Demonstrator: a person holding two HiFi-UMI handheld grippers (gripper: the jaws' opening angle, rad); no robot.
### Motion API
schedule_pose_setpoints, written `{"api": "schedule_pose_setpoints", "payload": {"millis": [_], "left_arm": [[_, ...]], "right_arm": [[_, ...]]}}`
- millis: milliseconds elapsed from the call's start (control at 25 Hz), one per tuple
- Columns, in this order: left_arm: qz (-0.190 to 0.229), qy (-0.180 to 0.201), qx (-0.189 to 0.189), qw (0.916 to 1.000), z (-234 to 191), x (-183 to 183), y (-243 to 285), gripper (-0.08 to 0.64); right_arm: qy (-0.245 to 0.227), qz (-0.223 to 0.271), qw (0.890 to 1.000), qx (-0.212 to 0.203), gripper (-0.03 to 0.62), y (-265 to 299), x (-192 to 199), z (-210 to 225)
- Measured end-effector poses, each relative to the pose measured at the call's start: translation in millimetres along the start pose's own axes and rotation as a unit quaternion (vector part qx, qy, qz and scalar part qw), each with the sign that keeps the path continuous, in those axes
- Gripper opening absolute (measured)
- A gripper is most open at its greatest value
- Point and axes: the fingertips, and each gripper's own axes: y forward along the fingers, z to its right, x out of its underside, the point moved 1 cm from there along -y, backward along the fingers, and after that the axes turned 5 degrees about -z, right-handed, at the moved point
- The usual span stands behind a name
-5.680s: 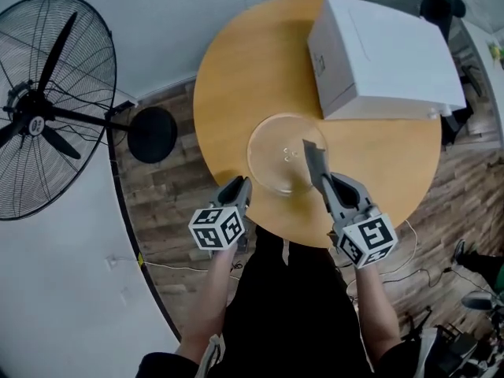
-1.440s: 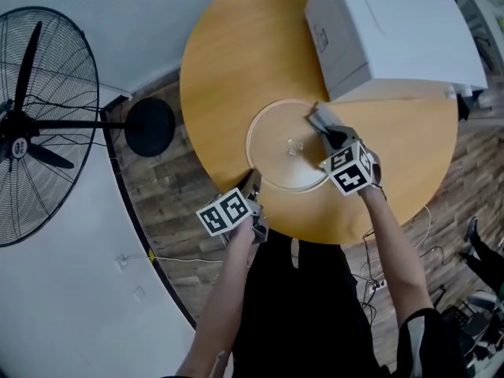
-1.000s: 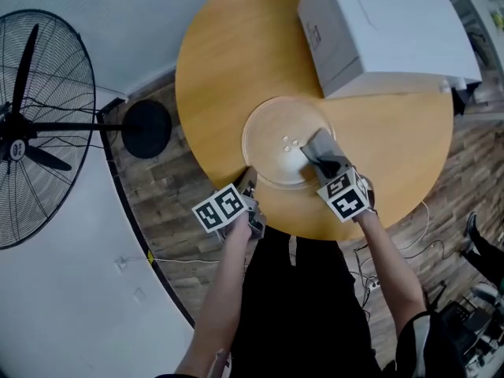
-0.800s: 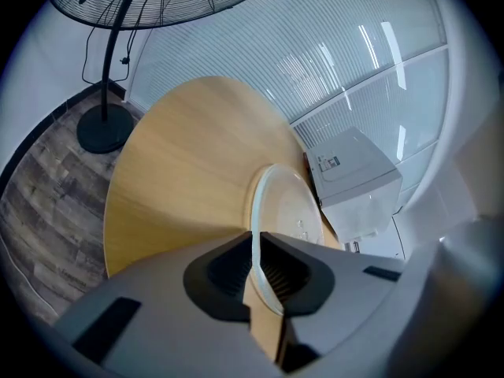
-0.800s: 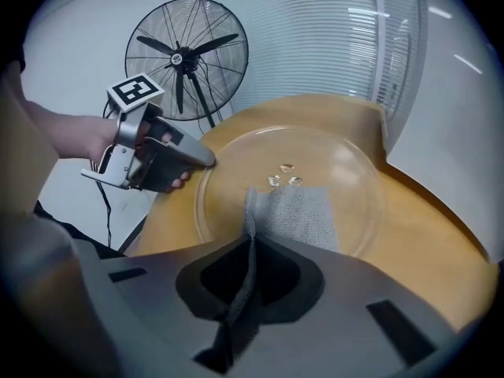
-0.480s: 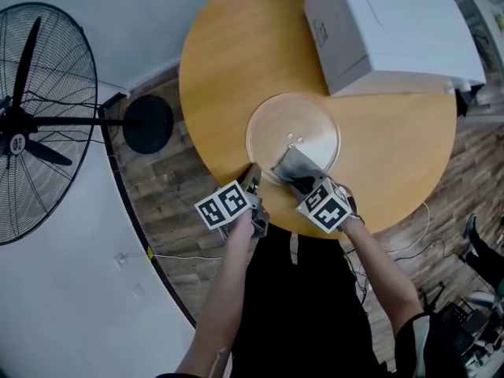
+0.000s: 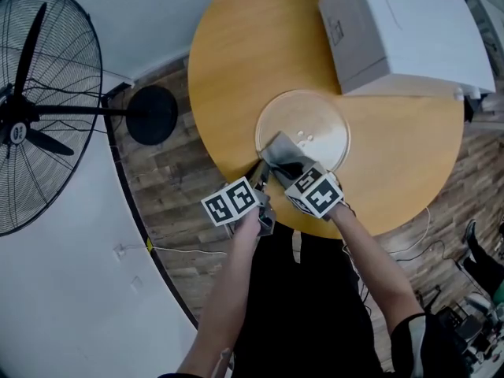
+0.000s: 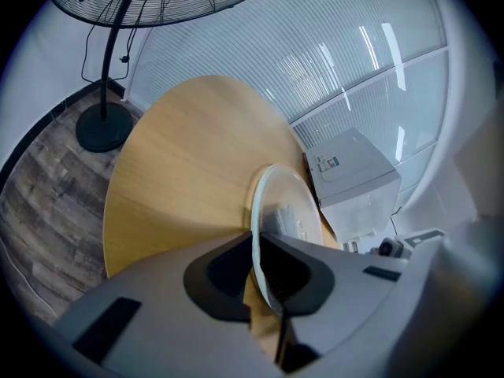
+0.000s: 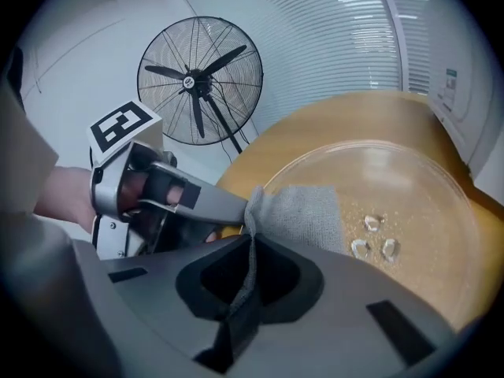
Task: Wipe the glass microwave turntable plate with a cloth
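Item: left claw, jaws pinched on the near rim of the glass turntable plate, which shows edge-on just ahead. Round wooden table under and left of the claw. White microwave ahead right. Standing fan far left.

Clear glossy glass turntable plate at centre frame, soft matt grey woven cloth, smooth satin wood-grain round table, microwave in smooth white casing at upper right (only a faint sheen), black wire-metal fan at left, matt grey plastic left gripper and right gripper, grainy wood-plank floor
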Motion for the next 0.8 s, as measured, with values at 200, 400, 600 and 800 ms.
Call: {"api": "schedule_pose_setpoints", "payload": {"millis": [200,400,600,800], "left_arm": [[0.001,0.002,-0.001,1.0,0,-1,0,0.026],[0.001,0.002,-0.001,1.0,-1,0,-1,0.026],[0.001,0.001,-0.001,1.0,0,0,-1,0.026],[0.001,0.001,-0.001,1.0,0,-1,-1,0.026]], "right_arm": [[-0.035,0.004,0.999,-0.005,0.018,6,-19,8],[-0.067,0.0,0.998,0.012,0.02,13,-43,21],[-0.117,-0.002,0.991,0.059,0.02,21,-67,39],[-0.1,0.017,0.989,0.107,0.02,7,-79,81]]}}
